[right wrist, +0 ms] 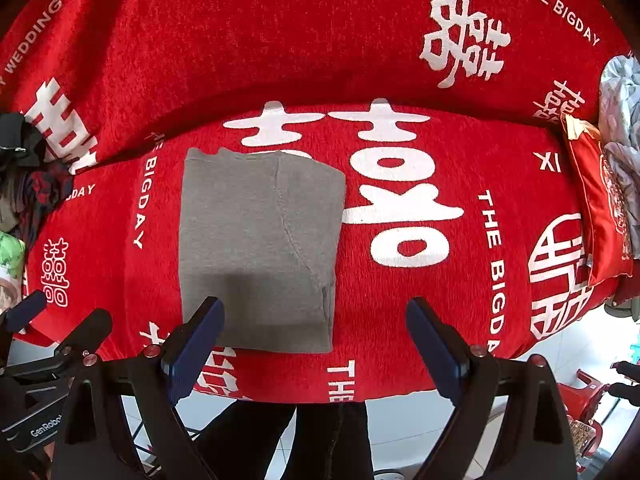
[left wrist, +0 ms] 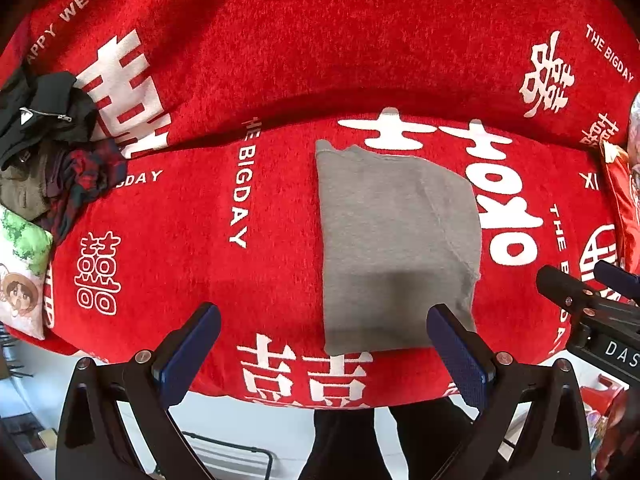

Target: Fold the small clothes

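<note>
Lying flat on the red woven sofa cover with white lettering (left wrist: 280,216), the folded grey knit garment (left wrist: 396,240) sits at twelve o'clock from both tools. The left gripper (left wrist: 324,350) and right gripper (right wrist: 314,344) hover spread, holding nothing. A dark clothes pile (left wrist: 52,140) rests at nine o'clock.

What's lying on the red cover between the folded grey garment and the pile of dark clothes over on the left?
Nothing: between the grey garment and the dark clothes pile is only bare red cover with white lettering, clearest in the left wrist view.
</note>
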Tool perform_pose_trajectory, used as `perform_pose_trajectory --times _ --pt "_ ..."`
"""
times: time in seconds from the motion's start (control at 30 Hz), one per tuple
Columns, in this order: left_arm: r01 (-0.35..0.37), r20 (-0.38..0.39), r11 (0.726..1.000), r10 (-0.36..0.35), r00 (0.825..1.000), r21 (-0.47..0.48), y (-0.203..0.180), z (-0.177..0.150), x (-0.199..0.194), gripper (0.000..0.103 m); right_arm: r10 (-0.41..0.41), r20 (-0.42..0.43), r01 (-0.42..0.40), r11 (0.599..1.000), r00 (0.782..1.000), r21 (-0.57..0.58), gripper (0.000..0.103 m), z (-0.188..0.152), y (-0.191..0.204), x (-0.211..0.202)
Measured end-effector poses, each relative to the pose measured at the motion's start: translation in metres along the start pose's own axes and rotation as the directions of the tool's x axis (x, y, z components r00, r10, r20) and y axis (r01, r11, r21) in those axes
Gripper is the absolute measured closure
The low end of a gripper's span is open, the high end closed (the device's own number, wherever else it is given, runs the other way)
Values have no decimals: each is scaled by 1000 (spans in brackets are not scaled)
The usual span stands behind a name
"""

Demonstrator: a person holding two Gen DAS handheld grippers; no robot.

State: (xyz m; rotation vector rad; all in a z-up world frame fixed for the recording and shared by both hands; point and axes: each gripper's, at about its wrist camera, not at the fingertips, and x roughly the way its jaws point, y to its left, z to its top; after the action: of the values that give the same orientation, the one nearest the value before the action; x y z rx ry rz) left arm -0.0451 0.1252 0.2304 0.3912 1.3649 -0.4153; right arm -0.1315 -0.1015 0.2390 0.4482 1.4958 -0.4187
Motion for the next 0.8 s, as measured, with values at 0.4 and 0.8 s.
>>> perform_pose_trajectory --times 0.4,0.8 --pt "-12 -3 1000 12 1000 -5 3 0 2 0 -1 -1 1 1000 1000 1 10 0 2 0" --pt "-15 -4 1000 15 1000 -3 2 0 3 0 -1 -2 1 1000 1000 1 10 0 2 0"
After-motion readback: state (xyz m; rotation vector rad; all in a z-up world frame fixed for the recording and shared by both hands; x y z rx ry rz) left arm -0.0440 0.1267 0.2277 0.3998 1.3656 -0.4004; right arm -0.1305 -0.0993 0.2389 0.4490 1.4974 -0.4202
